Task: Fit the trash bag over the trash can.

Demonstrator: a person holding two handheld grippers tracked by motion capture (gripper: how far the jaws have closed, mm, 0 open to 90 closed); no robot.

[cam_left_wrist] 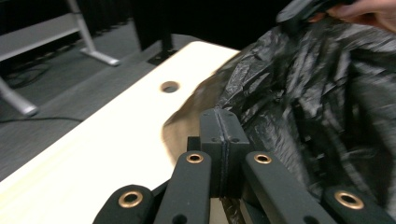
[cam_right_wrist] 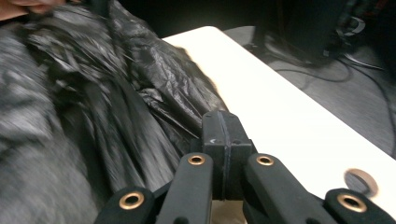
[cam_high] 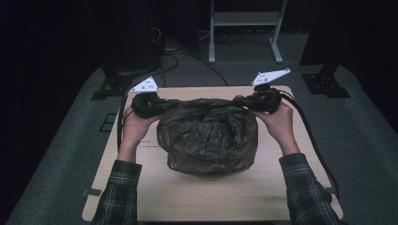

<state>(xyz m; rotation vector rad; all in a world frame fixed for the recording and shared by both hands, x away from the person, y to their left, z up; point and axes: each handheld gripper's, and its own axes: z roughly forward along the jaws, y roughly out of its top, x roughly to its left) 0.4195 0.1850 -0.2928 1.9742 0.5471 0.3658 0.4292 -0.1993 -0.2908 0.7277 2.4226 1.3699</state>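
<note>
The left gripper [cam_left_wrist: 223, 122] had its jaws pressed flat together, pad against pad, at the near edge of the black bag [cam_left_wrist: 317, 107]; whether a fold of plastic was pinched between them could not be told, though the film lay crumpled right beside the tips and beneath the linkage. The right gripper [cam_right_wrist: 223, 125] stood the same way, jaws fully together, with the bag [cam_right_wrist: 93, 102] bunched just to one side of them. From above, the left gripper [cam_high: 149, 104] and the right gripper [cam_high: 263, 100] sat at opposite ends of the bag's far rim, each held in a hand, pointing inward toward one another; the bag [cam_high: 209, 138], bulging and wrinkled, rested in the middle of the table [cam_high: 155, 197] between the two forearms in plaid sleeves [cam_high: 117, 192]; a cable [cam_high: 319, 150] trailed off the right gripper along the table's edge.
</note>
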